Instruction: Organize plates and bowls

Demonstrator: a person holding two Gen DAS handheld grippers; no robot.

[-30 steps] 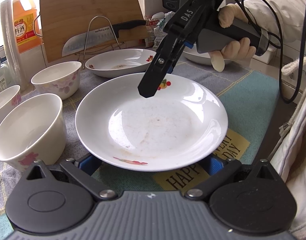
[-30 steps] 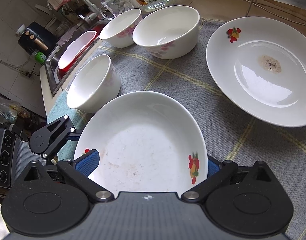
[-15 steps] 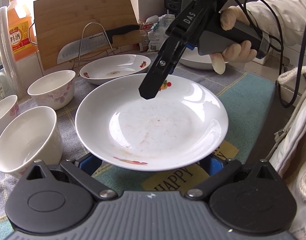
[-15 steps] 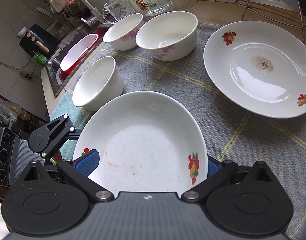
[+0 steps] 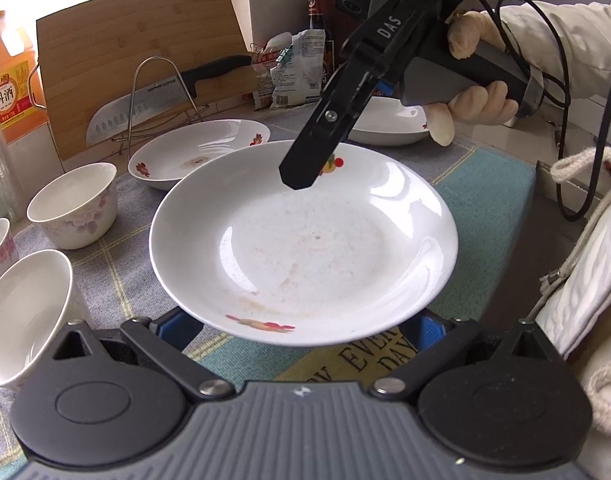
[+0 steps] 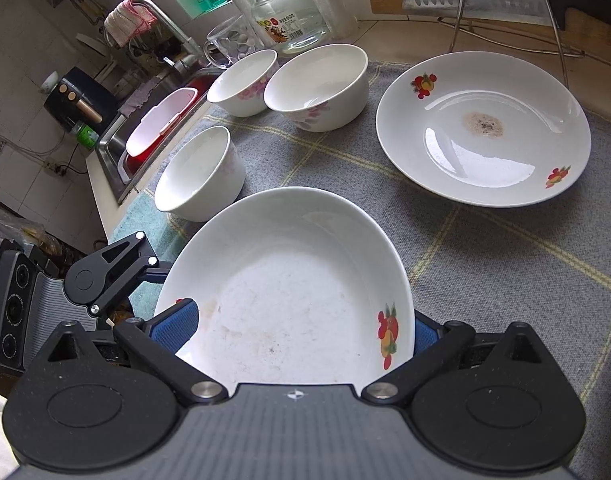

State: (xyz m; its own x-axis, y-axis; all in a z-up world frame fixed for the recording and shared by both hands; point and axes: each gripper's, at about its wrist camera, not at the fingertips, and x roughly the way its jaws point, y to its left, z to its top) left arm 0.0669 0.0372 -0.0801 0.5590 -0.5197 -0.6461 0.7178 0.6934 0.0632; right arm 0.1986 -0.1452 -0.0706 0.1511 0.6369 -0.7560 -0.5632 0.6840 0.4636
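Glazed, rigid, breakable plate (image 5: 305, 248) — slick; pinched at opposite rims by left gripper (image 5: 301, 326) and right gripper (image 6: 301, 330) fingers.

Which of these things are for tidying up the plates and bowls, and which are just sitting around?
For the job: held plate, gripped by both tongs; stained plate; third plate; three bowls.

Just lying about: knife, cutting board, glass jar, orange bottle, snack packet.
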